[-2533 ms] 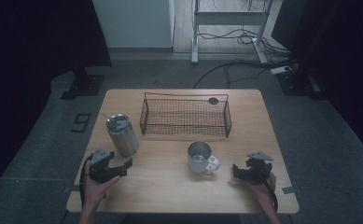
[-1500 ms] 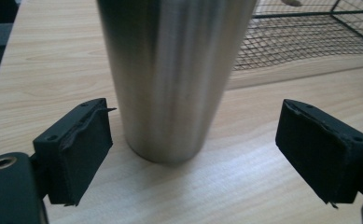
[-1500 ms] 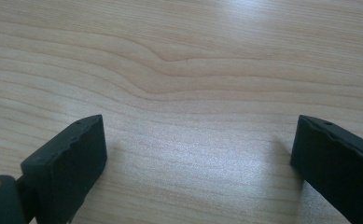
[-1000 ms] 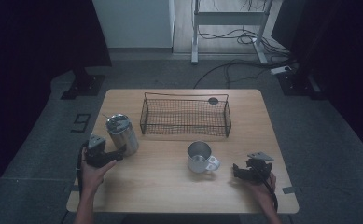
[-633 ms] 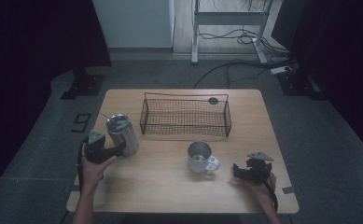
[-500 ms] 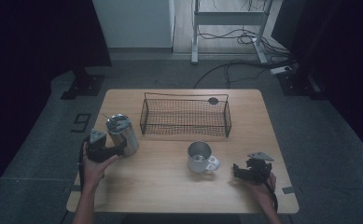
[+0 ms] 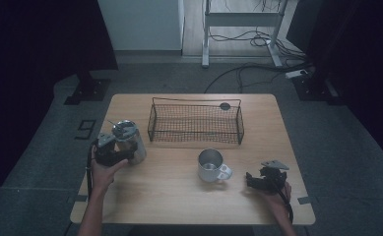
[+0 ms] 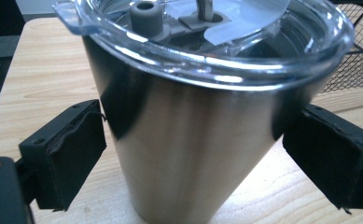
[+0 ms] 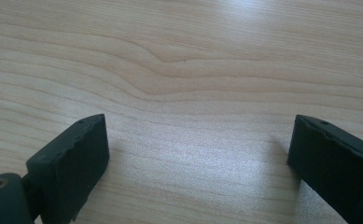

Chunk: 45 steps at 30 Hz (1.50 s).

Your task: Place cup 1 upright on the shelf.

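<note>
Both fingers [image 8: 72,154] flank the tumbler [image 8: 202,140], clear lid [image 8: 207,42] legible up close.

surface: wooden table [image 7: 179,196] on grey floor | on it: shiny metal cup with clear lid [image 7: 128,140] at left | black wire basket [image 7: 195,123] at the back | metal mug with handle [image 7: 211,165] near the middle
</note>
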{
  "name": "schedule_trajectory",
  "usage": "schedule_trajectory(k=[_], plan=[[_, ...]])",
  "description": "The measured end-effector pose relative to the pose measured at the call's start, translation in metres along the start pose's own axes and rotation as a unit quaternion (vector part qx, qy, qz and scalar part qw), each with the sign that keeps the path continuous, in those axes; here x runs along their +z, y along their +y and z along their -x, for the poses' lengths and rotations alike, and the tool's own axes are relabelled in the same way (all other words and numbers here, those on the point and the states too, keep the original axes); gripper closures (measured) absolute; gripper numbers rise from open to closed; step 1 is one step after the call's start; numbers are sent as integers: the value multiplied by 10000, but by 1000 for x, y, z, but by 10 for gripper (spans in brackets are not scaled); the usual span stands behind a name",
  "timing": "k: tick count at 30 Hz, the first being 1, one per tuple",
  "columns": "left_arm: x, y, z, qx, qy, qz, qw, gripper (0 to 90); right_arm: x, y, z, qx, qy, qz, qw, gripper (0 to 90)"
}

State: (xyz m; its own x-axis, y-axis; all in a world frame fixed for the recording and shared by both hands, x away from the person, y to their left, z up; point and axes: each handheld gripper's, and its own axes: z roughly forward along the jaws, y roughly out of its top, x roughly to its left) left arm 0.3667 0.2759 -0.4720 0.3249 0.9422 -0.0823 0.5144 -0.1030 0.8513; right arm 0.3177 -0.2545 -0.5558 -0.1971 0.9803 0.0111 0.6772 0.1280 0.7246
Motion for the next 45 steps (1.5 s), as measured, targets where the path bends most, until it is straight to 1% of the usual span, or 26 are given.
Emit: schedule_trajectory(k=[7, 9, 13, 16, 17, 18, 20, 23, 26, 32, 38, 41, 43, 45], plan=[[6, 2, 0, -26, -17, 15, 10000, 40, 0, 0, 0, 0, -2, 1, 10000, 48], [9, 4, 0, 20, 15, -17, 10000, 33, 0, 0, 0, 0, -3, 0, 10000, 48], [14, 7, 1, 51, 55, -44, 10000, 20, 0, 0, 0, 1, -3, 0, 10000, 48], [20, 9, 3, 78, 144, -50, 9999, 18, 0, 0, 0, 6, -6, -3, 10000, 48], [20, 9, 3, 78, 144, -50, 9999, 18, 0, 0, 0, -1, -4, 0, 10000, 48], [23, 10, 4, 89, 203, -39, 9997, 18, 0, 0, 0, 1, -4, 0, 10000, 48], [25, 10, 4, 68, 239, -36, 9997, 18, 0, 0, 0, 1, -3, -1, 10000, 48], [28, 9, 4, 43, 248, -25, 9997, 17, 0, 0, 0, 0, -4, 0, 10000, 48], [31, 9, 5, 87, 281, 11, 9996, 23, 0, 0, 0, 0, -2, 0, 10000, 48], [30, 8, 5, 171, 293, 25, 9994, 37, 0, 0, 0, -1, -4, 1, 10000, 49], [29, 9, 6, 149, 328, 7, 9994, 40, 0, 0, 0, -1, -7, 0, 10000, 48], [28, 9, 6, 110, 302, -16, 9995, 40, 0, 0, 0, 0, -6, 0, 10000, 48], [25, 10, 6, 44, 215, 7, 9998, 41, 0, 0, 0, 1, -7, 0, 10000, 48], [21, 11, 7, 94, 220, 29, 9997, 41, 0, 0, 0, 0, -8, 1, 10000, 49]])
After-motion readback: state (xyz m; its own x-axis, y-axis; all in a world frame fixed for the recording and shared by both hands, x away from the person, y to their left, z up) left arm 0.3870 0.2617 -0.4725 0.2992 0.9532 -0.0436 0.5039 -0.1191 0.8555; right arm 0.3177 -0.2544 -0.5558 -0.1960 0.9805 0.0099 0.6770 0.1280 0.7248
